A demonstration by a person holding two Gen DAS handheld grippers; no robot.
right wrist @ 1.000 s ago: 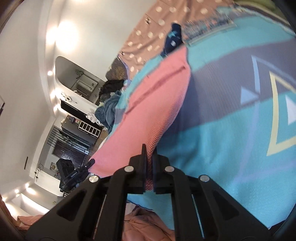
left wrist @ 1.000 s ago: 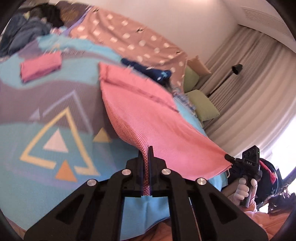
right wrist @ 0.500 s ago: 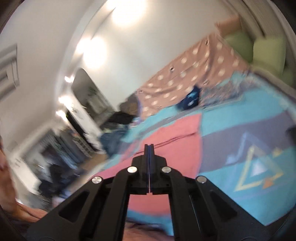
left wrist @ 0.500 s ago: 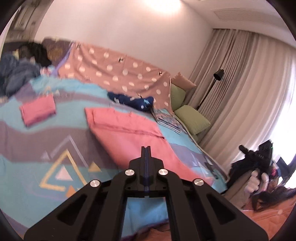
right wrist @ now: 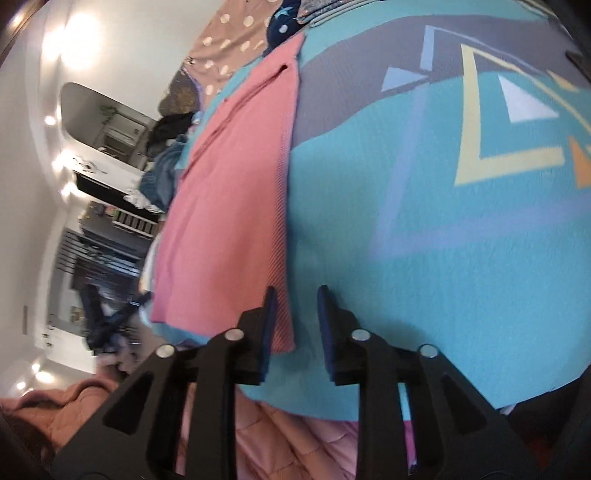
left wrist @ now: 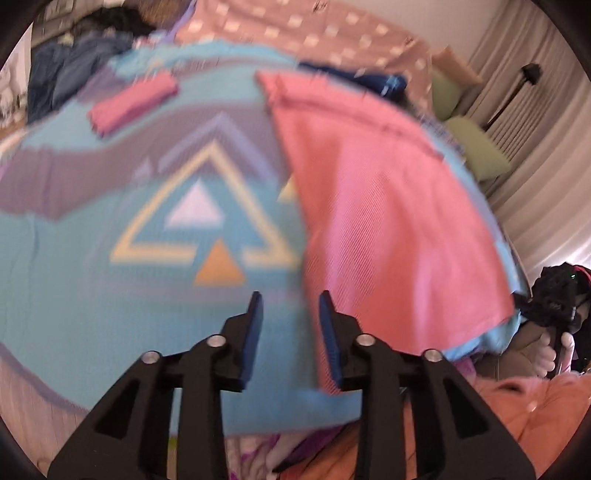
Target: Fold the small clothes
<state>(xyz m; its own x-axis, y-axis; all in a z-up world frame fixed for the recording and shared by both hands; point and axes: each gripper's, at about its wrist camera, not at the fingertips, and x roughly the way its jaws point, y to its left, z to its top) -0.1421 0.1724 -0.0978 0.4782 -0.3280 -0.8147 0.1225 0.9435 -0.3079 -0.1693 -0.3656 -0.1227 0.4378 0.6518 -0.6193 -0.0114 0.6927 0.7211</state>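
A: How do the jaws of the left gripper (left wrist: 290, 317) stand?

B: Spread apart, with nothing between them. They hover above the near edge of the bed, over the turquoise bedspread with purple bands and a yellow triangle pattern (left wrist: 92, 280). The near left corner of the flat pink ribbed-knit garment (left wrist: 388, 206) lies just beside the right-hand finger.

A: And the right gripper (right wrist: 295, 314)?

B: Released as well, holding nothing. Its left-hand finger (right wrist: 267, 325) overlaps the garment's near right corner (right wrist: 236, 206) in that view; whether it touches the cloth I cannot tell.

A: Where is the garment itself?

B: Spread out on the bedspread (right wrist: 424, 258), running from the near edge of the bed towards the far side, along the bed's right side as the left wrist camera sees it. Its near hem sits at the bed's near edge.

A: Anything else on the bed?

B: A small folded pink cloth (left wrist: 133, 101) towards the far left, well apart from the garment. A dark navy item (left wrist: 369, 77) lies just past the garment's far end, before a brown blanket with pale dots (left wrist: 295, 26). The left wrist view is blurred.
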